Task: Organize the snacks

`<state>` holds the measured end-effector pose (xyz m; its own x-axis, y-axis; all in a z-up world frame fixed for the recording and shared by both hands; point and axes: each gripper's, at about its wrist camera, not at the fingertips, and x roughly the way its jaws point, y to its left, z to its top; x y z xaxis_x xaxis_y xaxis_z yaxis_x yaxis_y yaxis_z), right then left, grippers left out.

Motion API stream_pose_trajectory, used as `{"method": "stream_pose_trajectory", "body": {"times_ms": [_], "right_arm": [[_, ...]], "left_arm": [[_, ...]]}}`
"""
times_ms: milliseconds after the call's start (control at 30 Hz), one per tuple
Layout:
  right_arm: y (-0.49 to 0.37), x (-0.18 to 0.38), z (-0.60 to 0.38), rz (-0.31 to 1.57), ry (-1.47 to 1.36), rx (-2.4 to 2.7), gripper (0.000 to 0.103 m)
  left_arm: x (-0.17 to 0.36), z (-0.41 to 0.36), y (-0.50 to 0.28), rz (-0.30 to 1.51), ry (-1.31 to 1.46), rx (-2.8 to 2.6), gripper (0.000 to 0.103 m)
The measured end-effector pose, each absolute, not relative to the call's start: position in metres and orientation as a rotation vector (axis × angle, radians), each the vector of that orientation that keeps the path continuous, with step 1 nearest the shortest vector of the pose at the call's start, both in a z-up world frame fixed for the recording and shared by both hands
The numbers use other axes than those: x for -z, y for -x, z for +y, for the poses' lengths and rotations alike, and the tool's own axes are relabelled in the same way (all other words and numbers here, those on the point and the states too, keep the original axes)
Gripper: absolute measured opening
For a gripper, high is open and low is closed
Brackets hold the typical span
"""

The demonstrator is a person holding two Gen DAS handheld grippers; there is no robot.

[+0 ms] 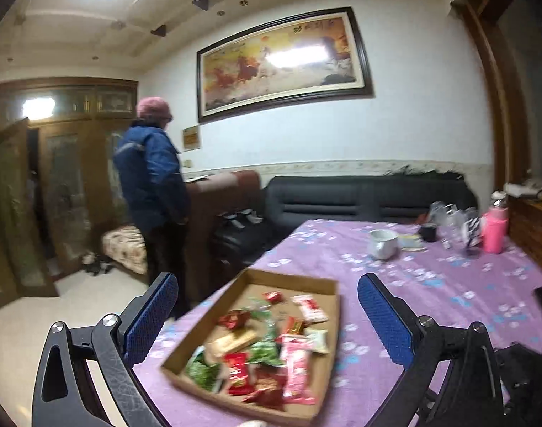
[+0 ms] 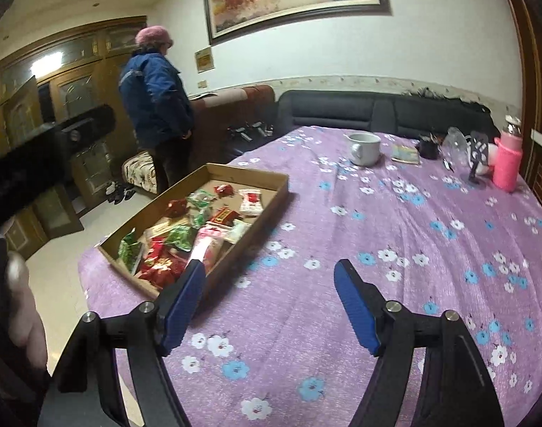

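While your left claw [image 1: 267, 316] gapes wide and empty above the cardboard tray [image 1: 308, 391] of snacks [image 1: 267, 348] at lower centre, your right claw [image 2: 269, 306] hangs equally open, empty, over the purple tabletop [image 2: 377, 235], tray at its left.

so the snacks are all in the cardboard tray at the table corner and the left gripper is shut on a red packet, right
Not quite. The snacks do lie in the cardboard tray at the table corner, but the left gripper is open and holds nothing, as the left wrist view shows.
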<state>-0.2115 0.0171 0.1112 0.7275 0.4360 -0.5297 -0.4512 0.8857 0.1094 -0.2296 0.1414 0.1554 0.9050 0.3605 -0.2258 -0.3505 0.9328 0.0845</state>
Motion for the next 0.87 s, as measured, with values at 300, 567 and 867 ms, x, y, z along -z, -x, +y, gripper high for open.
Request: {"method": "stream_pose_trajectory", "body": {"times_ms": [300,567,867], "right_arm": [[0.225,-0.119,0.026,0.552,0.068,-0.512,0.078],[0.223,-0.128,0.007,0.523,0.036,-0.475,0.081],[0.202,-0.128,-0.028,0.555,-0.039,-0.421,0.081]], "left_arm": [[-0.151,0.147,0.227,0.331,0.003,-0.278,0.102],[-0.154,0.124,0.222,0.342,-0.026,-0.165,0.102],[-0.159,0.090,0.185,0.409,-0.066,-0.078,0.102]]}}
